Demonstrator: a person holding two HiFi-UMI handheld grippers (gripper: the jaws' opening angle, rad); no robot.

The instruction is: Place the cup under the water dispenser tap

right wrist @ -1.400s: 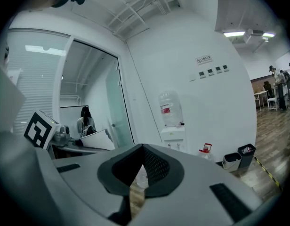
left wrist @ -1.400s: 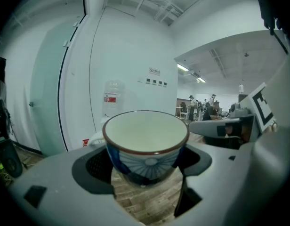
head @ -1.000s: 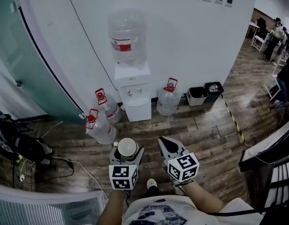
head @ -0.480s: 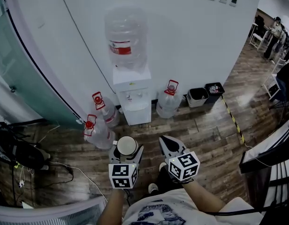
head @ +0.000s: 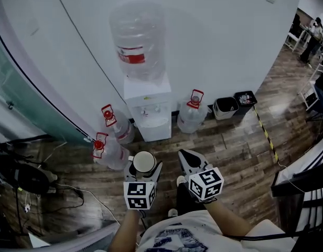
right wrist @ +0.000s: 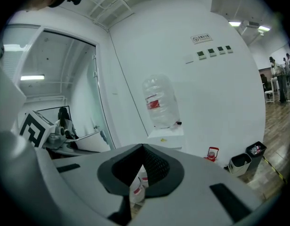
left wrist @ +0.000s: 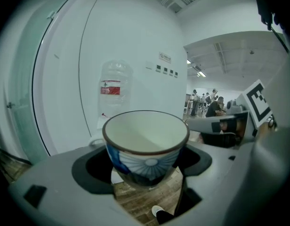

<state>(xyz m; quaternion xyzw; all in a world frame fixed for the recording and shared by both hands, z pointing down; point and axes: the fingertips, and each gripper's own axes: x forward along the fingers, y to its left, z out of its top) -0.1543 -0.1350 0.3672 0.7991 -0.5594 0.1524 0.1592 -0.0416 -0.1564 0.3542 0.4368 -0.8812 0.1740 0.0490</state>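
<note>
Between your left tongs (head: pixel 143 170), squeezed tight on it, sits the cup (left wrist: pixel 146 142). Your right tongs (head: pixel 189 161) are pressed together, empty. Keep it level; walk straight ahead to the tap (head: pixel 146 110) beyond both tongs.

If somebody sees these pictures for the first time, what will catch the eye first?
First the white dispenser against the curved wall, with a big clear bottle upside down on top. Next the blue-patterned cup, held upright between the fingers of the left gripper just in front of the person. The right gripper beside it is shut and empty.
</note>
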